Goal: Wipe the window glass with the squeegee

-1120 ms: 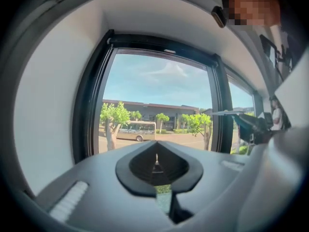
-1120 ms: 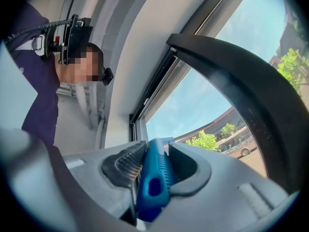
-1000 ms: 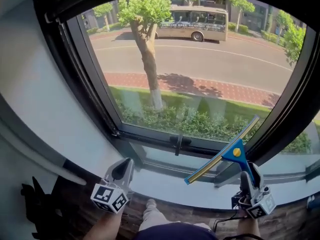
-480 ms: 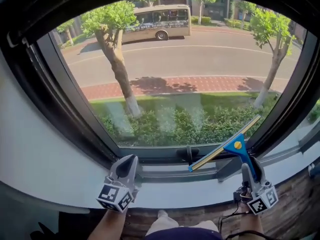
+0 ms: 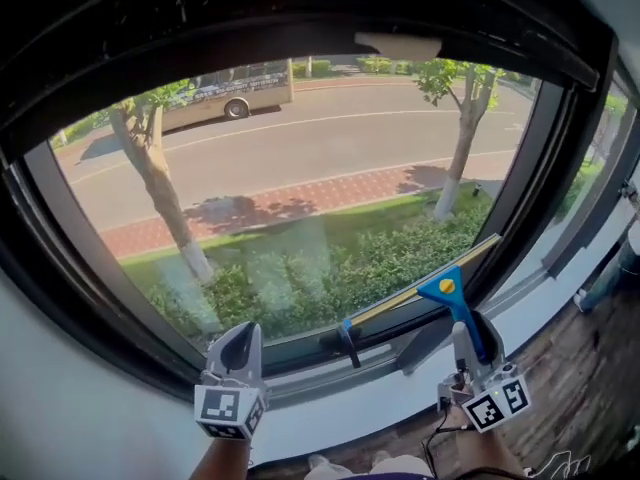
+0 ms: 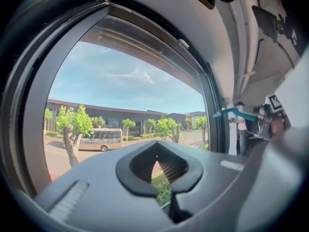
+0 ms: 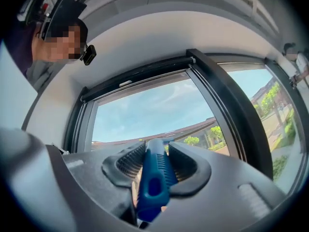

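Head camera looked down from close by at the window glass (image 5: 300,198), each gripper camera faced upward along its jaws, all three apparently shared that pane.

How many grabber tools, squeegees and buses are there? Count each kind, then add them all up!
Grippers: 2, the left gripper and the right gripper
Squeegee: 1
Bus: 1
Total: 4

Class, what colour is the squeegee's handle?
The squeegee handle is blue; see the right gripper view.
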